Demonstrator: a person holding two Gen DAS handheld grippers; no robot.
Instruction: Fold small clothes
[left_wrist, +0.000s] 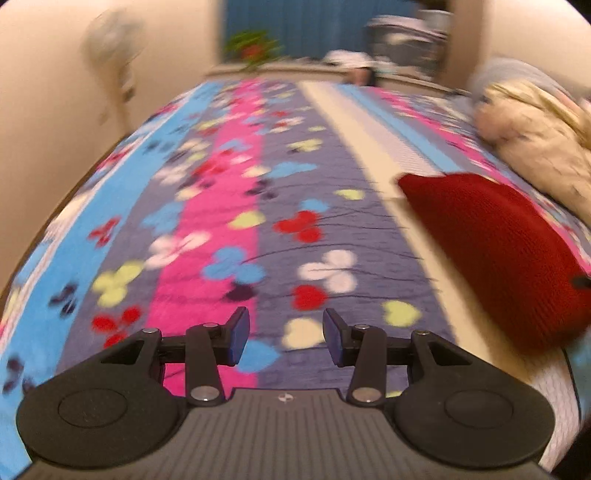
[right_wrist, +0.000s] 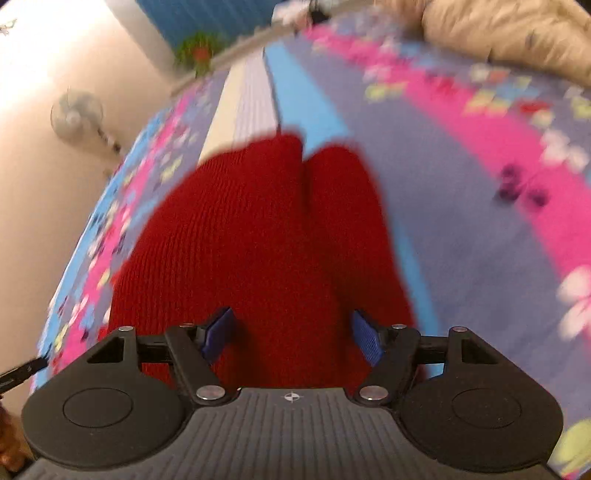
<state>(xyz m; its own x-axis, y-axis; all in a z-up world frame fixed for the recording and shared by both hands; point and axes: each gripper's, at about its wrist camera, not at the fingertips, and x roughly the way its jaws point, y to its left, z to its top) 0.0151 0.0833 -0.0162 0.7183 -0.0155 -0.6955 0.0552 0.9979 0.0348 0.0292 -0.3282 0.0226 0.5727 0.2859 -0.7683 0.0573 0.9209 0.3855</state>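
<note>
— From the left wrist camera, what do you make of it?

— The left gripper (left_wrist: 286, 338) hangs over the flowered bedspread (left_wrist: 229, 206) with its jaws apart, a moderate gap, and only printed cloth shows between them. It has hold of nothing. The red knitted garment (left_wrist: 506, 254) lies off to the right of those jaws and somewhat ahead, not touching them. My guess is this hand is kept aside so the other can work first.

— And past the jaws?

— Far ahead, a blurred green plant (left_wrist: 251, 46) against a blue curtain (left_wrist: 295, 26), and a standing fan (left_wrist: 110, 44) off to the left. To the right, beyond the red knit, a cream fluffy heap (left_wrist: 539, 136), maybe bedding; too smeared to say.

— Now the right wrist camera.

— Here the right gripper (right_wrist: 291, 336) is right at the red knit (right_wrist: 258, 240). The jaws stand wide open, one blue pad (right_wrist: 219, 332) on each side of the near end of the fabric. Whether the pads press on it I can't tell, but they haven't closed on it. Looks like a straddle before a pinch, I'd judge.

— Anything this view gives that the left one doesn't?

— Yes: the far end of the knit, ahead of the jaws, splits into two rounded lobes with a crease between. The left view shows only a flat red slab from the side. The left view, though, shows how clear the left hand is of the garment.
</note>
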